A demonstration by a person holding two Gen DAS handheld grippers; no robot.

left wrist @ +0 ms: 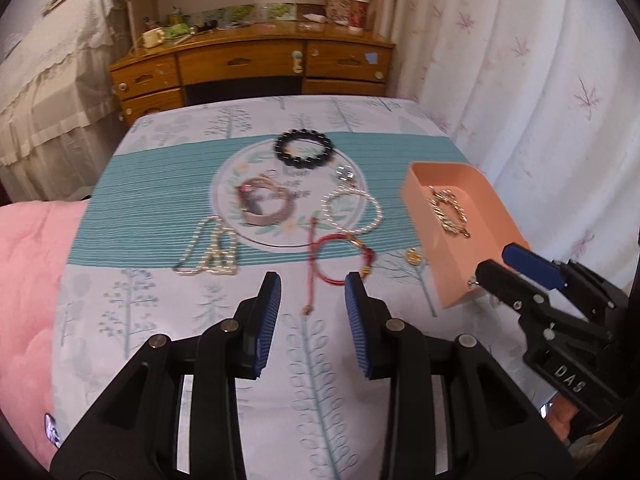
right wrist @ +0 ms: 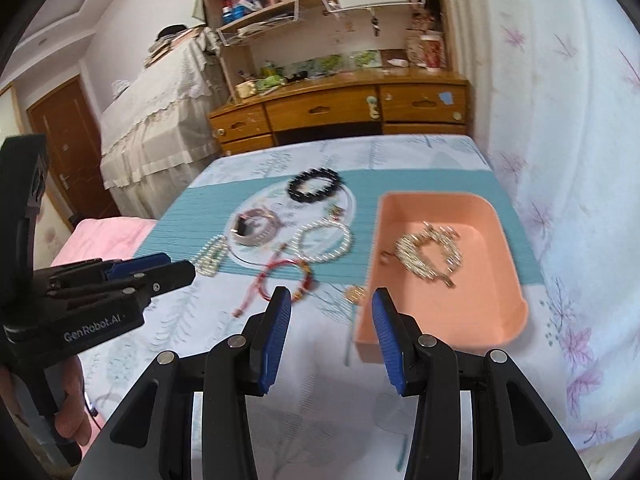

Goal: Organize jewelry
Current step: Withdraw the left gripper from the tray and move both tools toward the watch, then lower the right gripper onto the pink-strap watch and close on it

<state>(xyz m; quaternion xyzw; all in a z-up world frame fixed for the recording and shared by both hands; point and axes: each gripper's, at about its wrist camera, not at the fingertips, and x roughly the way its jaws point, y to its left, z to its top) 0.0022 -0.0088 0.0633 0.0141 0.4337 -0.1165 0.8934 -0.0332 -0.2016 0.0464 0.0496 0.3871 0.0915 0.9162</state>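
A peach tray [left wrist: 500, 264] [right wrist: 500, 304] lies at the right of the bed with a gold chain [left wrist: 448, 210] [right wrist: 430, 254] in it. On the bedspread lie a black bead bracelet [left wrist: 304, 148] [right wrist: 316, 184], a pink watch [left wrist: 260, 202] [right wrist: 252, 230], a pearl bracelet [left wrist: 352, 212] [right wrist: 322, 242], a red cord bracelet [left wrist: 340, 258] [right wrist: 286, 280], a pearl necklace [left wrist: 210, 254] [right wrist: 210, 256] and a small gold charm [left wrist: 414, 257] [right wrist: 355, 294]. My left gripper [left wrist: 313, 294] is open above the bedspread, just short of the red bracelet. My right gripper [right wrist: 331, 308] is open near the tray's front left corner.
A wooden desk with drawers [left wrist: 248, 68] [right wrist: 340, 112] stands beyond the bed. White curtains [left wrist: 540, 80] hang on the right. A pink quilt [left wrist: 28, 300] lies at the left. A small silver piece [left wrist: 346, 173] rests by the black bracelet.
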